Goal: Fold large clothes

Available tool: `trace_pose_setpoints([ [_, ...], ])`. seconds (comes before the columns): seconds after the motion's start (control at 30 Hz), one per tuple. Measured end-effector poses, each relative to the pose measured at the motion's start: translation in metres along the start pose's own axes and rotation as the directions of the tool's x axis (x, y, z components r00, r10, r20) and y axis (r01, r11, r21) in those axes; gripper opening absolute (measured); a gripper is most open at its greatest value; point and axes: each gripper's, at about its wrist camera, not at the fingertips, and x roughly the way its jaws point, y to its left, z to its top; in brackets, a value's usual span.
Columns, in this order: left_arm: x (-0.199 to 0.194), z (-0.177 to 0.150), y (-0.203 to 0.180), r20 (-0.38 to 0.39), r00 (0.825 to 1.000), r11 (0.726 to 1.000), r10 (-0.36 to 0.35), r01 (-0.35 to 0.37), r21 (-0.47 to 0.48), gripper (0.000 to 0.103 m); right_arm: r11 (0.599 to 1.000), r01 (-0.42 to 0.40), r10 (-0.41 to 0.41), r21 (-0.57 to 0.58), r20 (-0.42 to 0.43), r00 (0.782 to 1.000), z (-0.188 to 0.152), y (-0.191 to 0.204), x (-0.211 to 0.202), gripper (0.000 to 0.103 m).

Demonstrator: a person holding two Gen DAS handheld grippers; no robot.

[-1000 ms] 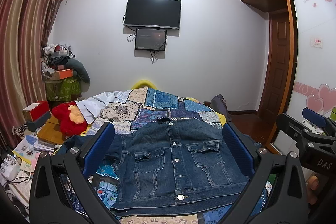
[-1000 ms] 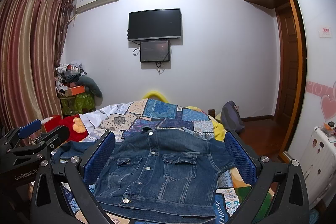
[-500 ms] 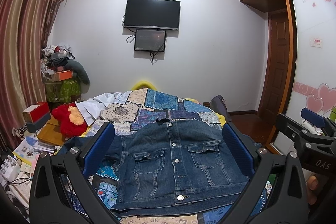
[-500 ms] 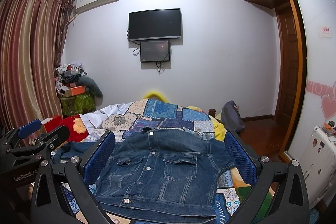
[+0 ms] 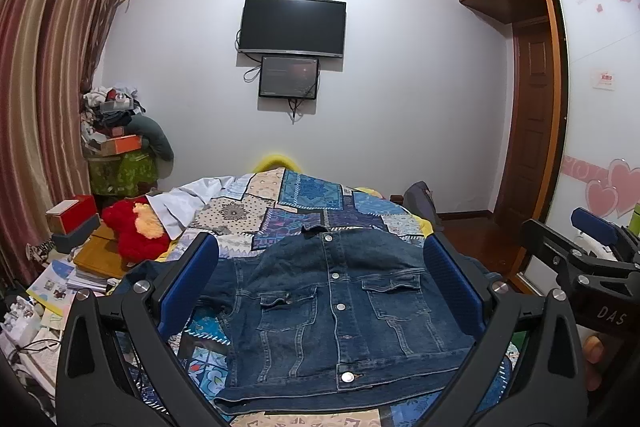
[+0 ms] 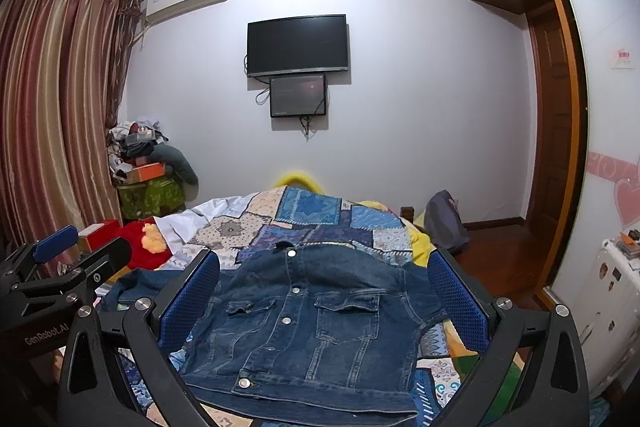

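Observation:
A dark blue denim jacket [image 5: 332,311] lies flat, front side up and buttoned, on a patchwork bedspread [image 5: 296,203]; it also shows in the right wrist view [image 6: 304,327]. One sleeve spreads out to the left [image 6: 136,281]. My left gripper [image 5: 320,291] is open and empty, held above the jacket's near hem. My right gripper [image 6: 324,303] is open and empty too, just right of the left one. Each gripper shows at the edge of the other's view: the right one in the left wrist view [image 5: 588,259], the left one in the right wrist view [image 6: 60,275].
A red plush toy [image 5: 134,231], books and boxes [image 5: 72,223] crowd the bed's left side. A pile of clutter [image 5: 120,143] stands by the curtain. A grey backpack [image 6: 444,223] sits right of the bed. A wardrobe [image 5: 600,107] and a white radiator [image 6: 612,307] stand at right.
Both views have shifted only slightly; the jacket lies as before and both grippers stay open.

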Motion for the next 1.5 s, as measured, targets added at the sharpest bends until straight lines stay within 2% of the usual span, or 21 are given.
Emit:
trace_pose_setpoints([
  [0.33, 0.011, 0.000, 0.007, -0.014, 1.000, 1.000, 0.023, -0.023, -0.009, 0.103, 1.000, -0.025, 0.025, 0.010, -0.044, 0.999, -0.007, 0.002, 0.022, 0.103],
  [0.5, 0.033, 0.000, 0.016, -0.037, 0.998, 0.999, 0.042, -0.042, 0.000, 0.103, 0.999, -0.048, 0.050, 0.022, -0.078, 0.996, -0.008, 0.003, 0.050, 0.103],
  [0.7, 0.079, -0.006, 0.039, -0.107, 0.990, 0.995, 0.096, -0.096, 0.003, 0.103, 0.997, -0.070, 0.071, 0.013, -0.120, 0.990, -0.009, 0.004, 0.101, 0.103],
  [0.87, 0.125, -0.018, 0.067, -0.189, 0.974, 0.991, 0.124, -0.129, -0.017, 0.103, 0.999, -0.051, 0.053, 0.018, -0.185, 0.981, -0.021, -0.001, 0.167, 0.103],
  [0.97, 0.152, -0.030, 0.087, -0.220, 0.960, 0.983, 0.176, -0.182, -0.007, 0.103, 1.000, -0.028, 0.025, -0.010, -0.245, 0.969, -0.032, -0.002, 0.209, 0.103],
  [1.13, 0.203, -0.056, 0.124, -0.283, 0.923, 0.964, 0.262, -0.263, 0.033, 0.103, 0.996, -0.021, -0.005, -0.082, -0.312, 0.950, -0.050, 0.004, 0.266, 0.103],
  [1.2, 0.221, -0.067, 0.139, -0.313, 0.905, 0.956, 0.288, -0.289, 0.045, 0.103, 0.994, -0.036, -0.002, -0.106, -0.337, 0.941, -0.058, 0.008, 0.285, 0.103],
  [1.33, 0.251, -0.093, 0.175, -0.391, 0.859, 0.939, 0.331, -0.342, 0.044, 0.103, 0.987, -0.065, 0.003, -0.147, -0.391, 0.920, -0.071, 0.019, 0.322, 0.103],
  [1.5, 0.267, -0.127, 0.214, -0.478, 0.814, 0.928, 0.329, -0.373, 0.003, 0.103, 0.980, -0.114, 0.024, -0.165, -0.467, 0.884, -0.088, 0.034, 0.356, 0.103],
])
